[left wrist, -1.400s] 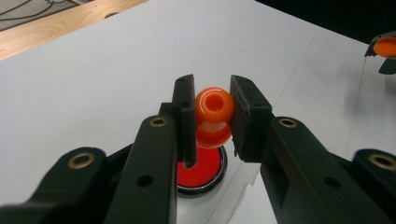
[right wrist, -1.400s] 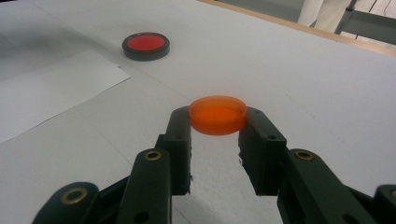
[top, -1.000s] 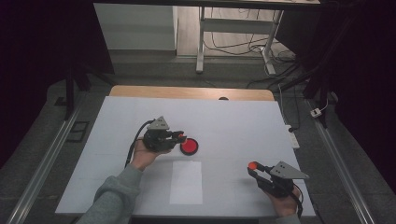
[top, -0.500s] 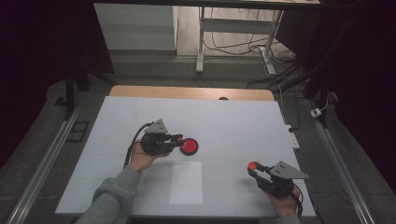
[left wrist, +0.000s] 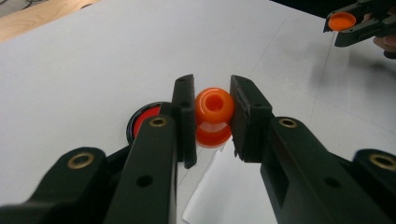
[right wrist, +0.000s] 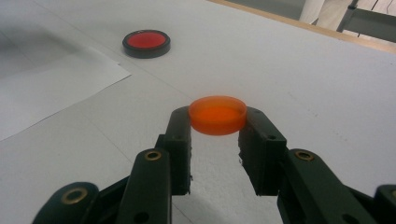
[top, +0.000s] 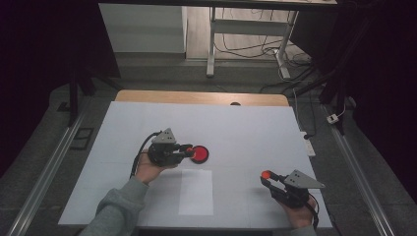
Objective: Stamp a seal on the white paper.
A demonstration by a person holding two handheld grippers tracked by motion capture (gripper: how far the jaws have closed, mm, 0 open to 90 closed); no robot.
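Note:
My left gripper is shut on an orange spool-shaped piece with a hole in its end, held just above the table. Right behind it lies a red disc in a black rim, flat on the white table. In the high view the left gripper sits left of centre, its tips touching or just short of the red disc. My right gripper is shut on a shallow orange cap, held level. It hovers near the front right of the table.
A white paper sheet lies on the table between the two hands. The white tabletop ends in a wooden strip at the far edge. Cables and table legs stand on the floor beyond.
The left gripper has drifted very slightly toward the near edge with its orange piece. The right gripper and the red disc have stayed where they were.

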